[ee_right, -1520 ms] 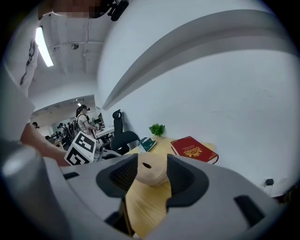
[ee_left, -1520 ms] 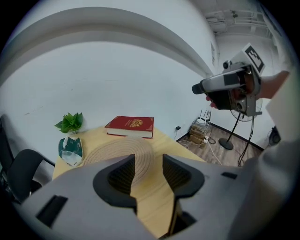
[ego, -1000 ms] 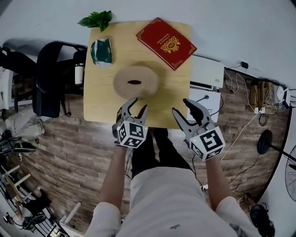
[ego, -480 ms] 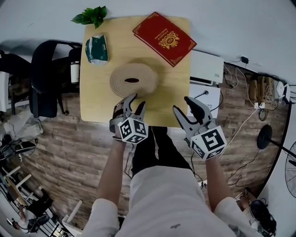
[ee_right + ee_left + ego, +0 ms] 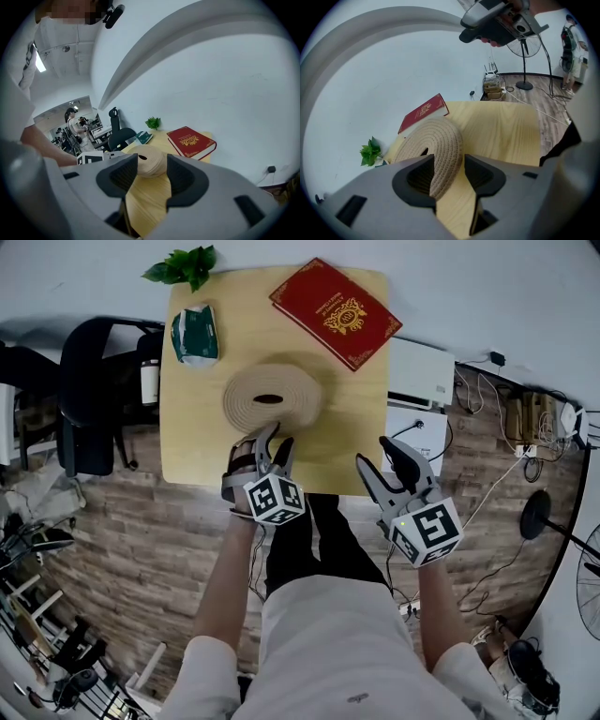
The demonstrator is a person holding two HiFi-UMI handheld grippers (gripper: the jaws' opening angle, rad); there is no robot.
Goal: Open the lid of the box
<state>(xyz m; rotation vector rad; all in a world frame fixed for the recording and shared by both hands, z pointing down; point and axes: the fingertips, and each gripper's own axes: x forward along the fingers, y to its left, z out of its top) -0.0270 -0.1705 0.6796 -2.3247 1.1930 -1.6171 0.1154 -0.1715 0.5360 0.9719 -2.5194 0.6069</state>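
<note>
- Woven box (image 5: 273, 399): round, with a dark slot in its top. It sits mid-table (image 5: 361, 432), a bit left of centre and towards your edge. The lid is on.
- Your left gripper (image 5: 279, 439) is at the box's near rim, pointing steeply down.
- Its jaws have just been opening and now stand wide apart. In the left gripper view the near rim of the box shows in the gap between them. The pads aren't pressing on it, so it has no grip. I can't tell whether a fingertip touches the weave.
- Your right gripper (image 5: 375, 457) is over the table's near edge, to the right of the left one and clear of the box.
- Its jaws are spread with nothing between them. In the right gripper view the box is further off, lined up with the gap.
- A red book (image 5: 335, 313) lies flat at the far right corner, turned at an angle and apart from the box.
- A green packet (image 5: 195, 334) is at the far left, beside the box but not touching it.
- A leafy plant (image 5: 183, 265) is at the far left corner, overhanging the edge.
- A black office chair (image 5: 89, 399) stands off the table's left side. A white unit (image 5: 419, 381) sits on the floor by the right side.
</note>
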